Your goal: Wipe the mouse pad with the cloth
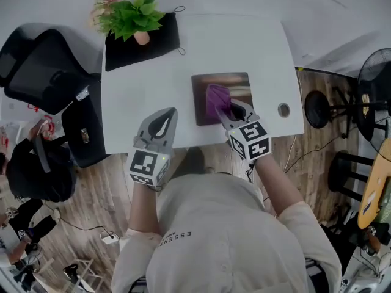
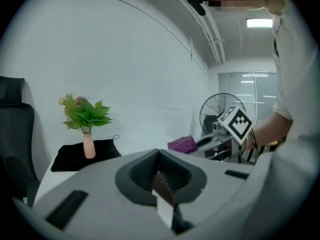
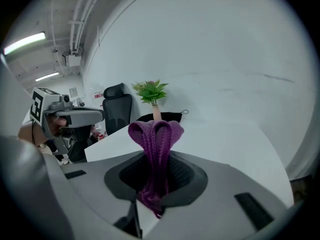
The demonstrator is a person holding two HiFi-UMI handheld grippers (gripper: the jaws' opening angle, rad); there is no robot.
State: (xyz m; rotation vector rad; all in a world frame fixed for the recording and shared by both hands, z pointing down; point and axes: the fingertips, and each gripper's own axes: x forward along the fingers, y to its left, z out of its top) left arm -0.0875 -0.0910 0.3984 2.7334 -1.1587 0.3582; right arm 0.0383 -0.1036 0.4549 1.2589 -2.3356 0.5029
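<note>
A dark mouse pad (image 1: 204,105) lies on the white table (image 1: 153,84), right of the middle near the front edge. My right gripper (image 1: 230,113) is shut on a purple knitted cloth (image 1: 216,99), which it holds over the pad's middle; whether the cloth touches the pad cannot be told. The right gripper view shows the cloth (image 3: 156,151) pinched between the jaws and bunched above them. My left gripper (image 1: 160,125) is shut on nothing at the table's front edge, left of the pad. From the left gripper view the cloth (image 2: 182,144) and right gripper (image 2: 200,143) appear to the right.
A black mat (image 1: 137,46) with a potted green plant (image 1: 131,16) sits at the table's back left. A round cable hole (image 1: 283,109) is right of the pad. Black office chairs (image 1: 43,66) stand left of the table, a fan (image 1: 374,84) and stool (image 1: 317,108) to the right.
</note>
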